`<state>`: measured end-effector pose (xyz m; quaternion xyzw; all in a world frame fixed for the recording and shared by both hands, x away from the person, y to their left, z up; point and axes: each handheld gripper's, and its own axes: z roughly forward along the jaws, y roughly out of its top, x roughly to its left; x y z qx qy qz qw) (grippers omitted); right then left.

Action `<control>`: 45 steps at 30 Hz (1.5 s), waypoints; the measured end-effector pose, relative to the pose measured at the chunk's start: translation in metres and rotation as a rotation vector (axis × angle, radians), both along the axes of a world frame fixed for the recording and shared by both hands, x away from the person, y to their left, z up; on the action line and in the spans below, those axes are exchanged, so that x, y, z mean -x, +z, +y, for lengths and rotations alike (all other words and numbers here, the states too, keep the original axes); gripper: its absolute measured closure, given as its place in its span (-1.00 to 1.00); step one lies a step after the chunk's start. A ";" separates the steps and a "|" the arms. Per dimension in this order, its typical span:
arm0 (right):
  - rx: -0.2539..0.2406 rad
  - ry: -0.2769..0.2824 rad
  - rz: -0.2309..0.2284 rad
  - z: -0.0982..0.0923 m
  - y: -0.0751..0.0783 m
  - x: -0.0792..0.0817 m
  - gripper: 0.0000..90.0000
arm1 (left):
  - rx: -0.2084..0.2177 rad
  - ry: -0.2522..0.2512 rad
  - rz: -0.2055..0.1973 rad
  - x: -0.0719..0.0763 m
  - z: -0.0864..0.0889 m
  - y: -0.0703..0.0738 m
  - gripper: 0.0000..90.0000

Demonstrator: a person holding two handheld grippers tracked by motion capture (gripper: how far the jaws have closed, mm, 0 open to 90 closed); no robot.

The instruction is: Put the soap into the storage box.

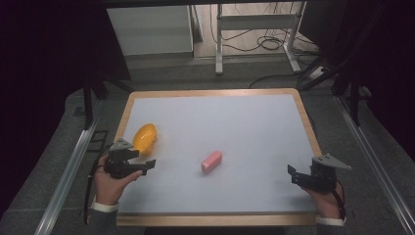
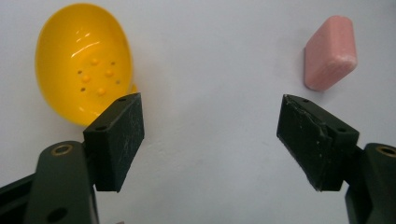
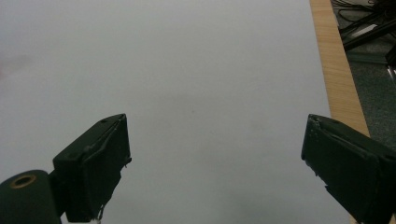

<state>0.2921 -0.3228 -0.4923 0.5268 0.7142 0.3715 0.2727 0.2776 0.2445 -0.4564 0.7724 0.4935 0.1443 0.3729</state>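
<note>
A yellow bowl (image 1: 145,137) lies tipped on its side at the table's left, its hollow with small bumps facing the left gripper view (image 2: 84,65). A pink soap-like bar (image 1: 211,161) rests near the middle of the white tabletop, seen at upper right in the left gripper view (image 2: 329,52). My left gripper (image 1: 142,159) is held just in front of the bowl, open, with nothing between its jaws (image 2: 210,140). My right gripper (image 1: 296,175) hovers near the right front edge, open and empty (image 3: 217,163).
The white table (image 1: 244,122) has a wooden rim (image 3: 337,70). Beyond it stand a white cabinet (image 1: 151,29) and a metal frame with cables (image 1: 264,39) on the floor. Metal rails (image 1: 68,171) run along both sides.
</note>
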 end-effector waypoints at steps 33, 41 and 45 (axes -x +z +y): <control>0.018 0.016 0.006 0.004 0.000 0.000 -0.83 | -0.081 -0.137 0.040 -0.020 -0.049 0.009 -0.50; 0.024 0.018 0.015 0.005 -0.002 -0.001 -0.83 | -0.100 -0.153 0.044 -0.023 -0.057 0.009 -0.51; 0.022 0.020 0.014 0.005 -0.001 0.000 -0.83 | -0.106 -0.165 0.044 -0.024 -0.064 0.011 -0.51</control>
